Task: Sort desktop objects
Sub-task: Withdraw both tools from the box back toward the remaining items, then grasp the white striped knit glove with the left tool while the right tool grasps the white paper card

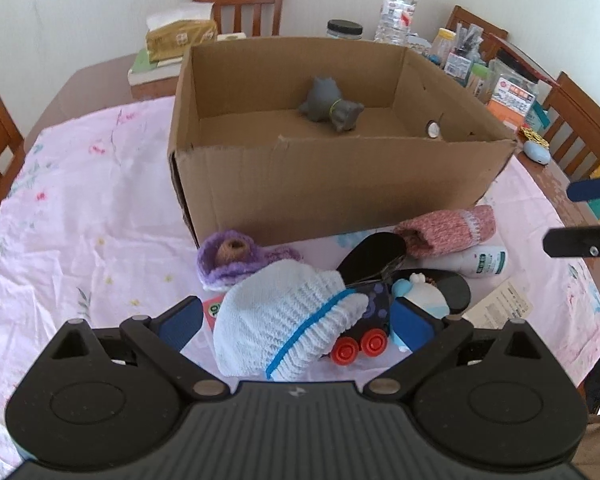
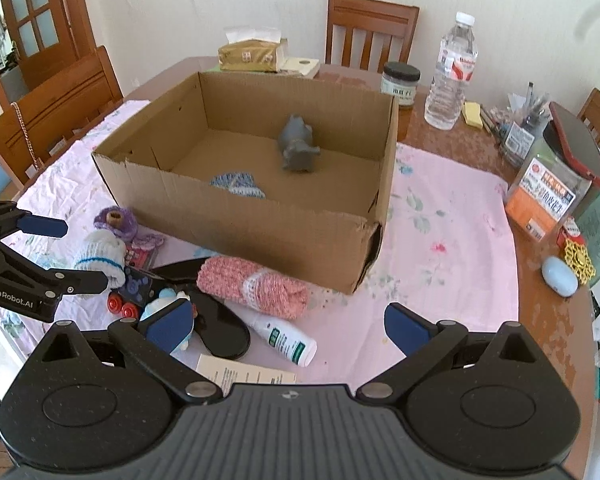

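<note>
1. Dining table point(image 2: 452, 92) under a pink flowered cloth point(image 1: 100, 216), wooden chairs around it, pale wall behind.
2. Left claw point(image 1: 296, 320): jaws spread wide, nothing gripped. It straddles a white knitted sock point(image 1: 284, 324) with a blue stripe, lying in front of the cardboard box point(image 1: 324, 184). Whether the pads point(image 1: 180, 326) touch the knit cannot be told.
3. Right claw point(image 2: 288, 330): jaws apart, empty, hovering over the pile near the box's front wall.
4. Pile in front of the box: a toy car point(image 1: 360, 340) with red wheels just beside the sock, a blue-and-white doll point(image 1: 420, 296), black slippers point(image 1: 376, 252), a pink knitted roll point(image 1: 448, 232), a white bottle point(image 1: 484, 260), a purple knitted piece point(image 1: 228, 260), a printed leaflet point(image 1: 500, 308).
5. Inside the box: a grey animal toy point(image 1: 332, 106) toward the back; the right view also shows a blue knitted piece point(image 2: 236, 186) near the front wall.
6. Step in hand, by judgement: picking up the sock. Sorting looks early; most items remain outside.
7. Next move calls for closing on the sock's bulk, clear of the car, then lifting over the front wall.
8. Beyond the box: tissue pack point(image 2: 252, 54), water bottle point(image 2: 452, 72), jar point(image 2: 400, 84), assorted clutter.
</note>
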Demonstrator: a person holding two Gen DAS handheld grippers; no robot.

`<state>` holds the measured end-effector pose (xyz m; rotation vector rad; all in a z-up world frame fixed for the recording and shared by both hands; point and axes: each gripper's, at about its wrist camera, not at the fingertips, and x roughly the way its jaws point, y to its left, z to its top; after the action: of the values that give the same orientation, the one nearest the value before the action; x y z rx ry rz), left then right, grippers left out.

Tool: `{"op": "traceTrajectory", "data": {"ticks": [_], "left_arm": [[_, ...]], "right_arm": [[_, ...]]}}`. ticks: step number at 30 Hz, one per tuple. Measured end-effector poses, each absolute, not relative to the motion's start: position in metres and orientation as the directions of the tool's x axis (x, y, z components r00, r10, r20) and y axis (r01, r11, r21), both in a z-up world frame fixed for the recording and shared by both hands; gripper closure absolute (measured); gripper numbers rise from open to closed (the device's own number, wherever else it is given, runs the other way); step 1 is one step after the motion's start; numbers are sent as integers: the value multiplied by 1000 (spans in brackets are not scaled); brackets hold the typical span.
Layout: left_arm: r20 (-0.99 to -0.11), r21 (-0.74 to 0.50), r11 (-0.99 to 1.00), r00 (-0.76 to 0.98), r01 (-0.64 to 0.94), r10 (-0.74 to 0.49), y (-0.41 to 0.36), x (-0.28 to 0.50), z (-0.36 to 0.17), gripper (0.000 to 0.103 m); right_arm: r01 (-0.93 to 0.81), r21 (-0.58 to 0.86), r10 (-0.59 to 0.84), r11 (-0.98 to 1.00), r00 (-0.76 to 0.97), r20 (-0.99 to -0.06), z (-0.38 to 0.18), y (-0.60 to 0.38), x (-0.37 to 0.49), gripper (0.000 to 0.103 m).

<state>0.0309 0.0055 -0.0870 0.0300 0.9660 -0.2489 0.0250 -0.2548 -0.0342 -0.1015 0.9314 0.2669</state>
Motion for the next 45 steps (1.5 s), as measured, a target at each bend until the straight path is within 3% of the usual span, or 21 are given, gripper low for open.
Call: {"op": "traceTrajectory", "data": {"ticks": [16,31,45], "left_arm": [[-809,-189,968,533,163,-247,20,40,-113,4],[-810,-152,968,535,202,-239,16,35,-112,13],[-801,-105,970,559,220,-214,13,30,-94,13]], "right_arm": [[-270,36,180,962,531,-828,-46,-254,26,0],[-275,61,191,960,480,-856,-65,-254,24,0],[-313,68,192,947,385,-903,-95,-237,23,0]]}}
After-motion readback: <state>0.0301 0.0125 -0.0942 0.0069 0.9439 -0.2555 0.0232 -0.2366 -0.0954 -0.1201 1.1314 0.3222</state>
